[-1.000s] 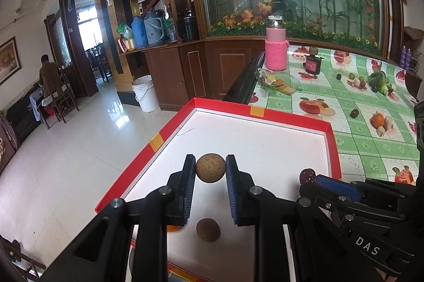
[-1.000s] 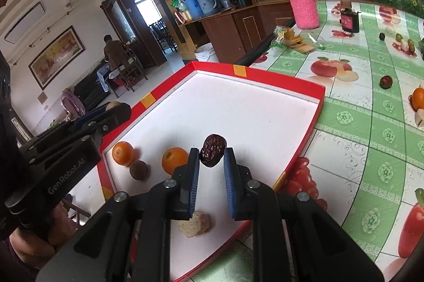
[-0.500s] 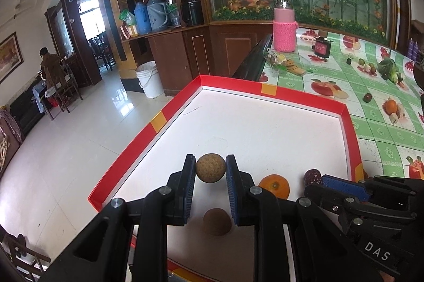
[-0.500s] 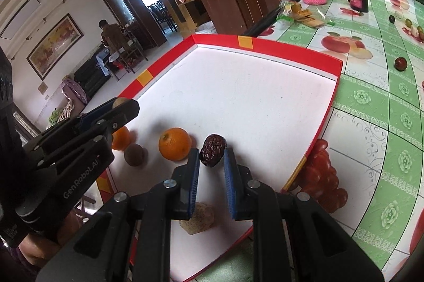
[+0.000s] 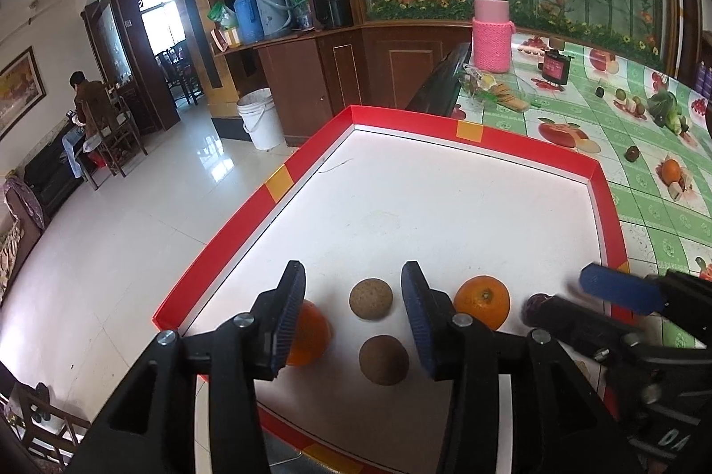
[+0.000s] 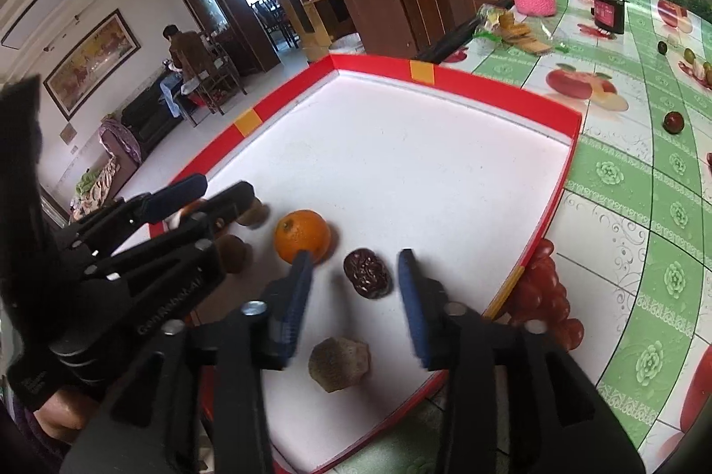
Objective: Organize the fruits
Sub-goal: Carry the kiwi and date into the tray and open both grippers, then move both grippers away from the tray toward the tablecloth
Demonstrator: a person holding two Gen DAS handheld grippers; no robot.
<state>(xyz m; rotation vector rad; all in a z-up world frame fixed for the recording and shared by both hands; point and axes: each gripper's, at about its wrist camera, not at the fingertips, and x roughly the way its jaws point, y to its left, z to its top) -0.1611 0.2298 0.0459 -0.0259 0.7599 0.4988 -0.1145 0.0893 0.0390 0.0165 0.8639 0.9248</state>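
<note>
A red-rimmed white tray (image 5: 485, 135) (image 6: 574, 144) holds the fruits. In the left wrist view my left gripper (image 5: 353, 298) is open around a tan round fruit (image 5: 370, 299) that rests on the tray. A second brown round fruit (image 5: 383, 359) lies nearer, an orange (image 5: 311, 334) sits behind the left finger, another orange (image 5: 483, 301) to the right. In the right wrist view my right gripper (image 6: 353, 287) is open around a dark wrinkled date (image 6: 367, 273) lying on the tray, beside the orange (image 6: 302, 236). A rough beige piece (image 6: 340, 362) lies nearer.
The tray sits on a table with a green fruit-print cloth (image 6: 645, 207). On it stand a pink-sleeved jar (image 5: 491, 29), a small dark bottle (image 5: 556, 66), a snack packet (image 5: 494, 91) and a small dark fruit (image 6: 673, 121). The floor drops away left of the tray.
Both grippers moved down to the tray and opened. The tan fruit and the date, held before, now lie on the tray between the spread fingers.
</note>
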